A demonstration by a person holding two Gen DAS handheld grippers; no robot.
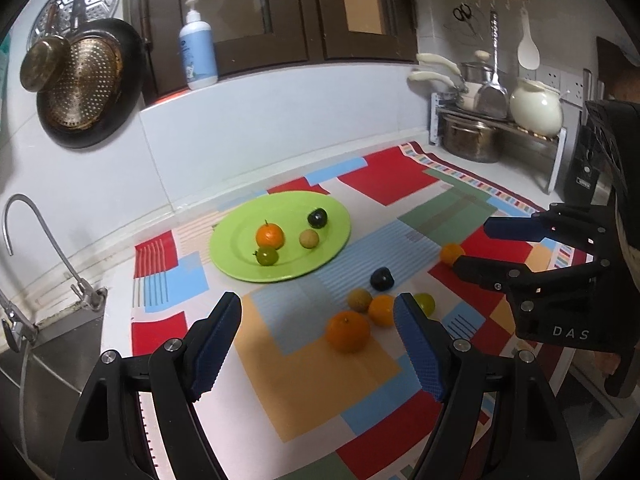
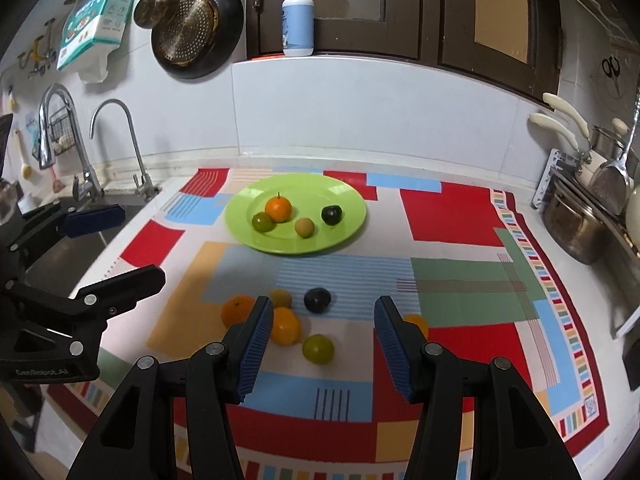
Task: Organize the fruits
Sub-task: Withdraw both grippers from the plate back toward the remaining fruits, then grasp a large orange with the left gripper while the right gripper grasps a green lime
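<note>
Round lime-green plate [image 2: 352, 216] sits at frame centre on a multicoloured patchwork cloth [image 2: 452, 216] covering the tabletop. On the plate: one orange tangerine with stem [image 2: 278, 208], one green round fruit [image 2: 262, 222] touching it, one tan round fruit [image 2: 304, 227], one dark purple plum [image 2: 331, 214] standing apart.

Off the plate, in the lower middle of the right wrist view, six loose fruits lie on the cloth: large orange [image 2: 236, 310], small tan fruit [image 2: 282, 298], yellow-orange fruit [image 2: 286, 326], second dark plum [image 2: 317, 300], yellow-green fruit [image 2: 318, 349], and an orange partly hidden behind the right finger [image 2: 418, 323].

Left gripper [image 1: 318, 346]: jaws apart, empty, above the cloth, near the large orange. Right gripper [image 2: 320, 346]: jaws apart, empty, the yellow-green fruit lying between the fingers in view.
</note>
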